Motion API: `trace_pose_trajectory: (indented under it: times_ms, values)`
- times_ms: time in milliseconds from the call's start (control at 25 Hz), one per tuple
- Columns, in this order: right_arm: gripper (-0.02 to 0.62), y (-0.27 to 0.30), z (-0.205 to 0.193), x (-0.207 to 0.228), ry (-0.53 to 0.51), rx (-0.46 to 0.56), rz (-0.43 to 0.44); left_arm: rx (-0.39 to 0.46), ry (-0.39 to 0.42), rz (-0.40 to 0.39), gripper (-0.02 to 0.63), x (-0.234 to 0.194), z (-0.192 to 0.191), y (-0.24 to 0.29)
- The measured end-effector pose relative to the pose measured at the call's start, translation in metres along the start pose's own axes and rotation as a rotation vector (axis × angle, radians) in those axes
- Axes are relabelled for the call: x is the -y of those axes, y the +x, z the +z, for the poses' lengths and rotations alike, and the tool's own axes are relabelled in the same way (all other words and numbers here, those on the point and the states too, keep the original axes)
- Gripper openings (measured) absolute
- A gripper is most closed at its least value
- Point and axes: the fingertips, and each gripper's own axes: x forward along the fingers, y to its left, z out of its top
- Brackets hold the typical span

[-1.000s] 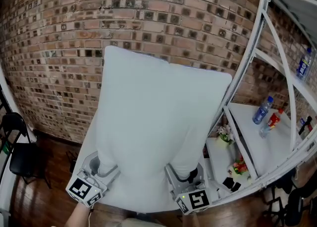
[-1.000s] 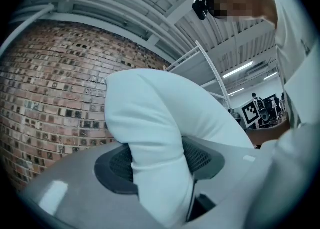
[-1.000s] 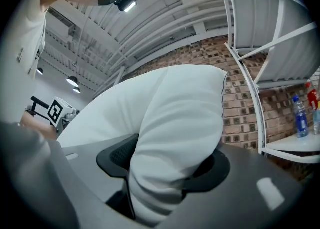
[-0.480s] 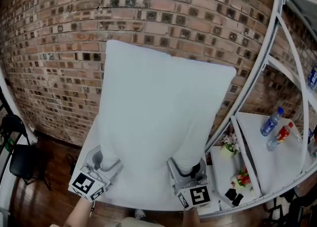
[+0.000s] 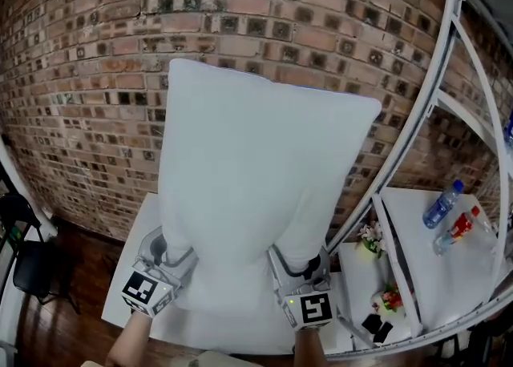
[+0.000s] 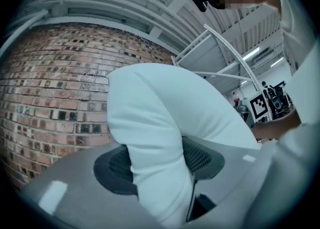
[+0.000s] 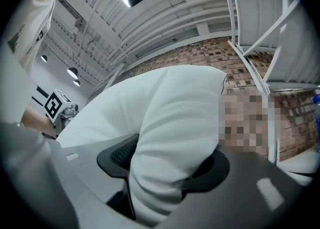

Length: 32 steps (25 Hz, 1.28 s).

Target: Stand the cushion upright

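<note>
A large white cushion [image 5: 256, 189] is held up in front of the brick wall, its top edge near the wall. My left gripper [image 5: 172, 255] is shut on its lower left corner, and my right gripper [image 5: 300, 268] is shut on its lower right corner. In the left gripper view the cushion [image 6: 160, 143] is pinched between the dark pads [image 6: 117, 170]. The right gripper view shows the cushion [image 7: 175, 143] squeezed between that gripper's pads [image 7: 120, 155] the same way. The cushion hides most of the table beneath it.
A white table [image 5: 128, 293] lies below the cushion against the brick wall [image 5: 88, 85]. A white metal shelf frame [image 5: 417, 133] stands at the right, with bottles [image 5: 442, 203] and small items on its shelves. A black chair [image 5: 24, 253] sits at the far left.
Both grippers have carried the cushion toward the brick wall, which now looks closer. The grip on both lower corners is unchanged.
</note>
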Motion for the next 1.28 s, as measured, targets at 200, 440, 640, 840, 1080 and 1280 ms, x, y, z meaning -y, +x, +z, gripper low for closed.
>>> trace_pose_trajectory:
  times_ms: [200,440,640,840,1080,1280]
  values:
    - [0.281,0.017,-0.013,0.016,-0.001,-0.001,0.007,-0.011,0.004,0.038,0.27,-0.008,-0.008,0.022]
    - [0.281,0.042,-0.029,0.026,-0.014,0.008,0.012,-0.027,0.001,0.099,0.27,-0.025,-0.022,0.041]
    - [0.281,0.063,-0.043,0.026,-0.017,0.019,0.019,-0.035,0.03,0.131,0.27,-0.045,-0.035,0.052]
    - [0.281,0.089,-0.05,0.031,-0.023,0.062,0.023,-0.028,0.036,0.177,0.265,-0.066,-0.047,0.068]
    - [0.281,0.121,-0.053,0.037,-0.062,0.069,0.04,-0.015,0.025,0.218,0.26,-0.088,-0.055,0.086]
    - [0.281,0.144,-0.065,0.045,-0.084,0.064,0.047,-0.027,0.049,0.215,0.255,-0.103,-0.066,0.107]
